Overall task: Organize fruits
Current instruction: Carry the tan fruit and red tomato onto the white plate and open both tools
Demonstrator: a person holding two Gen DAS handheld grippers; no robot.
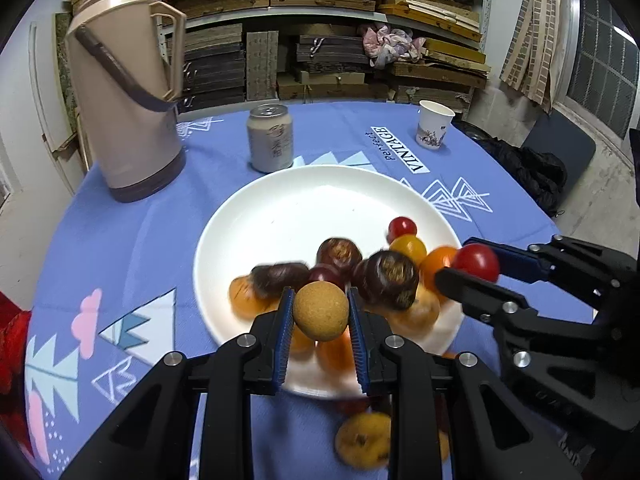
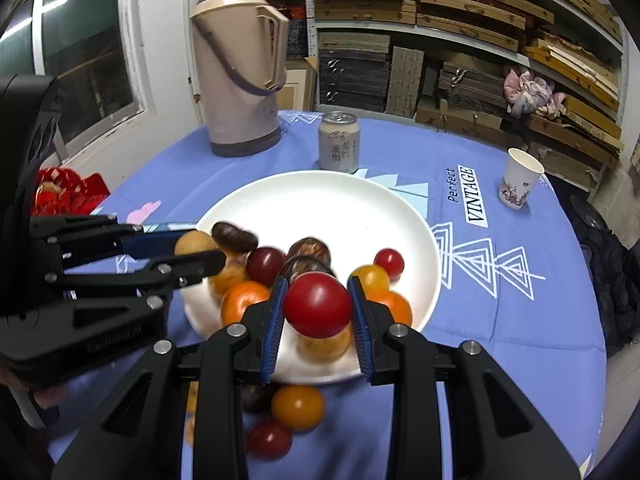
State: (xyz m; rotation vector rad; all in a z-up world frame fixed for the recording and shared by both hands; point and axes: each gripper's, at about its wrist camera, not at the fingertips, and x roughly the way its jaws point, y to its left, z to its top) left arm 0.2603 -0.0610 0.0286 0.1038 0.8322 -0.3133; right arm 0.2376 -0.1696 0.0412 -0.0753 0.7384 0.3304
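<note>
I have a fruit in each gripper. My left gripper [image 1: 321, 312] is clamped on a round tan fruit [image 1: 320, 311] with a rough, cork-like skin, the blue pads pressing on both of its sides, held above the near edge of the white plate [image 1: 280, 216]. My right gripper [image 2: 318, 312] is clenched on a red cherry tomato [image 2: 317, 305] in the same way, also above the plate's near side. Each gripper shows in the other's view, coming in from the side with its fruit between the tips.

On the plate below lie more fruits, bunched in its near half: dark brown glossy ones [image 1: 386, 278], orange ones [image 1: 438, 264], a yellow one [image 1: 408, 248] and a small red one [image 1: 402, 227]. The far half of the plate is bare. Several of these fruits are blurred and partly covered by my fingers [image 1: 356, 344], so I cannot count them or name their kinds.

Off the plate, on the blue patterned cloth [image 1: 120, 248] of the worktop, a few loose fruits lie close under my grippers: a speckled yellow one [image 1: 363, 440] in the left view, and an orange one [image 2: 298, 406] and a red one [image 2: 269, 438] in the right view, each half hidden by the gripper frames.

Beyond the plate stand a drinks can [image 1: 270, 138], a tall beige thermos jug [image 1: 124, 92] and a paper cup [image 1: 434, 124]. Shelves of stacked boxes [image 1: 320, 40] fill the background.
</note>
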